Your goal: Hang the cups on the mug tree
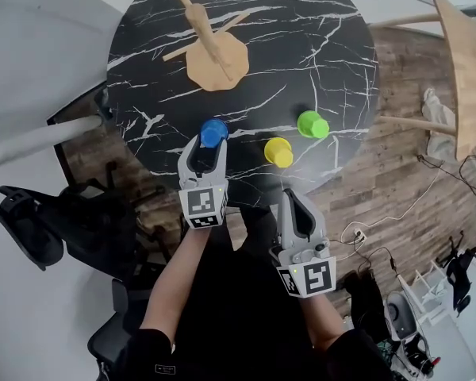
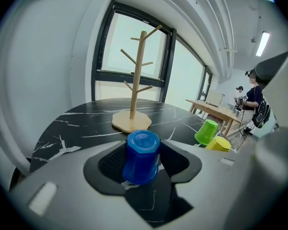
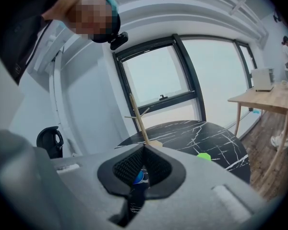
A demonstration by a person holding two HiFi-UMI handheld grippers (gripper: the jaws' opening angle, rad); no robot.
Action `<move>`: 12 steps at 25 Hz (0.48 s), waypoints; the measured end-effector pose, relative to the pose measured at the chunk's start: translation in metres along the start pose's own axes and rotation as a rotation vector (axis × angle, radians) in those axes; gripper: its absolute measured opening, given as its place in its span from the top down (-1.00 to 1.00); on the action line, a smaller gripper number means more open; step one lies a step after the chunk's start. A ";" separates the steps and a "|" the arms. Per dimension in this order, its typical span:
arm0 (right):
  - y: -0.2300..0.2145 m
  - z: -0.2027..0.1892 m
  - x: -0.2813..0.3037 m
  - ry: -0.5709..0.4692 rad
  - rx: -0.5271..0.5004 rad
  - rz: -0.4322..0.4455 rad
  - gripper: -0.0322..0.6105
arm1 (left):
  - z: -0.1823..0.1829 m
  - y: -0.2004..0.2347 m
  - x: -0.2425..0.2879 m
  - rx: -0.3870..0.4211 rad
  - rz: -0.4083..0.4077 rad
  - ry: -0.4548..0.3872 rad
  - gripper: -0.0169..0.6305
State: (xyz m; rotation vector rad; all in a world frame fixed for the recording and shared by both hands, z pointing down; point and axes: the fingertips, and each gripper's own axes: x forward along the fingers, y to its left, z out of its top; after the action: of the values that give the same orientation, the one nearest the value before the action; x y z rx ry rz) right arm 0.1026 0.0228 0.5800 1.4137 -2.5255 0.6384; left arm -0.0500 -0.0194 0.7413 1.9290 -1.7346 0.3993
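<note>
Both jaws of the left hand-held gripper [image 1: 208, 148] stand wide around the upturned blue cup [image 1: 214, 131], mid-frame on the worktop [image 1: 301, 46]; the right hand-held gripper [image 1: 293, 198], lower right, is closed and empty.

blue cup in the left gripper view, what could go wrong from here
1. The blue cup stands upside down between the jaws of the left gripper; whether the pads press on it yet is unclear. Its tapered sides might slip out on lifting.
2. The mug tree has thin pegs; a bump while hanging could tip it.
3. The yellow cup sits near the edge of the table, close to the shut right gripper; a stray sweep might knock it off.
</note>
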 end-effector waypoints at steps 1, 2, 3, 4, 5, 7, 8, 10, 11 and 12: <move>0.000 0.000 -0.001 -0.001 0.000 0.000 0.90 | 0.001 -0.001 -0.002 0.001 -0.002 -0.003 0.28; -0.001 0.001 -0.003 -0.003 -0.001 0.000 0.90 | 0.003 -0.002 -0.004 0.001 -0.006 -0.008 0.28; -0.001 0.002 -0.004 -0.006 -0.003 0.000 0.90 | 0.005 -0.004 -0.006 0.001 -0.009 -0.014 0.28; -0.001 0.003 -0.005 -0.010 -0.006 0.000 0.90 | 0.008 -0.005 -0.008 0.001 -0.011 -0.021 0.28; 0.000 0.004 -0.006 -0.013 -0.008 0.001 0.90 | 0.011 -0.006 -0.011 0.000 -0.012 -0.029 0.28; 0.001 0.006 -0.010 -0.017 -0.012 0.002 0.90 | 0.016 -0.007 -0.018 -0.004 -0.013 -0.037 0.28; 0.002 0.007 -0.012 -0.018 -0.014 0.003 0.90 | 0.018 -0.009 -0.022 -0.006 -0.015 -0.037 0.28; 0.003 0.011 -0.016 -0.023 -0.019 0.004 0.90 | 0.026 -0.012 -0.029 -0.006 -0.021 -0.042 0.28; 0.003 0.013 -0.017 -0.026 -0.021 0.006 0.90 | 0.031 -0.013 -0.033 -0.003 -0.024 -0.049 0.28; 0.004 0.015 -0.018 -0.031 -0.023 0.008 0.90 | 0.037 -0.015 -0.037 0.001 -0.027 -0.056 0.28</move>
State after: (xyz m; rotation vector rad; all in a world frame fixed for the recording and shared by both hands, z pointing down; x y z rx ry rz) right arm 0.1097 0.0318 0.5592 1.4175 -2.5544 0.5918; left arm -0.0452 -0.0083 0.6889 1.9794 -1.7421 0.3394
